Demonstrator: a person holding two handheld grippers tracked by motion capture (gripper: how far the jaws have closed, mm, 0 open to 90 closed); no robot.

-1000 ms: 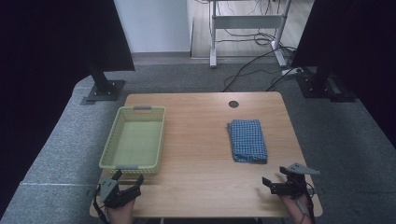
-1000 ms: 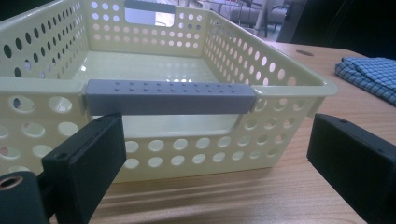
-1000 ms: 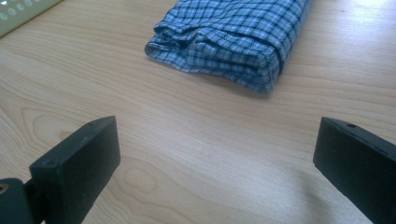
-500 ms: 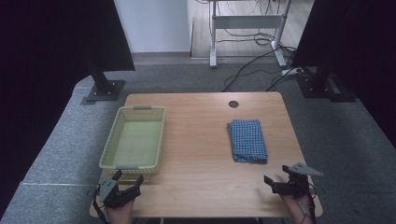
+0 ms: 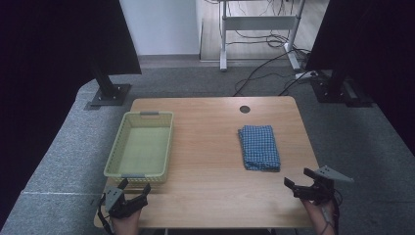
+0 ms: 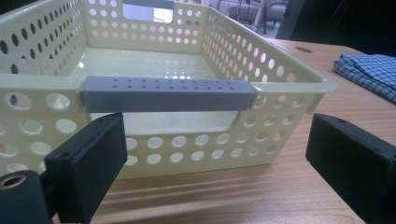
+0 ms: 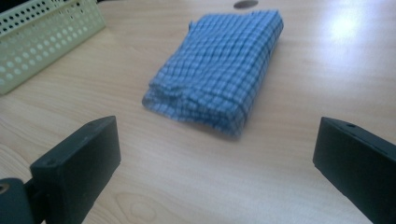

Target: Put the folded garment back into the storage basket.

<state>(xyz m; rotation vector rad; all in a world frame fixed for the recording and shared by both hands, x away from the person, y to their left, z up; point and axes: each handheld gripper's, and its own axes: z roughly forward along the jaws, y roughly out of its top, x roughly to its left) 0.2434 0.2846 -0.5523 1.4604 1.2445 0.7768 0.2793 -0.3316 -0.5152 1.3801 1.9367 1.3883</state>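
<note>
Gaping right gripper [image 5: 299, 183] near cloth [image 5: 259, 147]

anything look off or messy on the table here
Nothing stands out. The pale yellow perforated basket sits flat and empty on the wooden table. The blue checked cloth lies folded, apart from it. Both the left gripper and right gripper are open near the table's front edge, touching nothing.

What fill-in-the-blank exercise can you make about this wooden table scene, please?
1. The pale yellow perforated plastic basket is ____ inside.
2. The folded blue checked cloth lies on the wooden ____.
3. The left gripper faces the basket's grey ____.
4. The right gripper has its jaws ____.

Missing words: empty; table; handle; open
</note>
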